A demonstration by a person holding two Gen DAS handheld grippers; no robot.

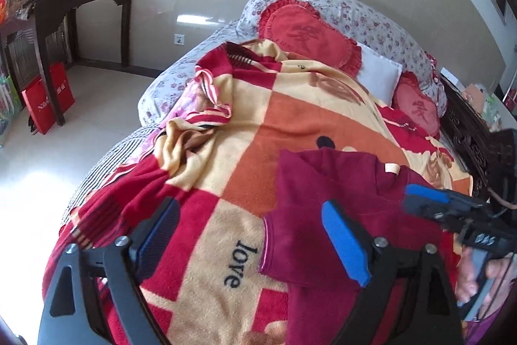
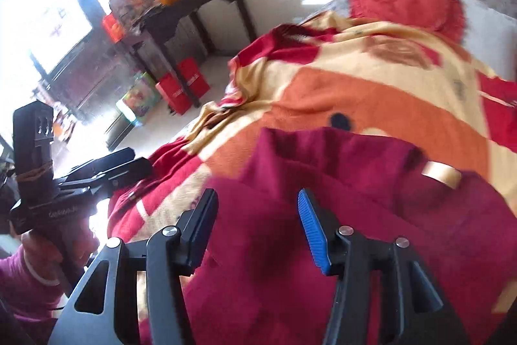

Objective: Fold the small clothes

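The left tongs [image 1: 252, 235] stand wide and empty above the blanket [image 1: 290, 105], their right blue pad over the left edge of the maroon garment [image 1: 339, 193]. The right tongs [image 2: 255, 225] are parted halfway, gripping nothing, hovering over the same garment. It lies flat on the bed's blanket, its cream neck label [image 2: 441, 172] toward the pillows.

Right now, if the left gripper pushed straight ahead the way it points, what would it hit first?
Probably the blanket. The left gripper stands open and empty, aimed down at the patch printed "love". The dark red shirt lies just under its right-hand finger, so that finger might catch the sleeve edge first; depth is unclear.
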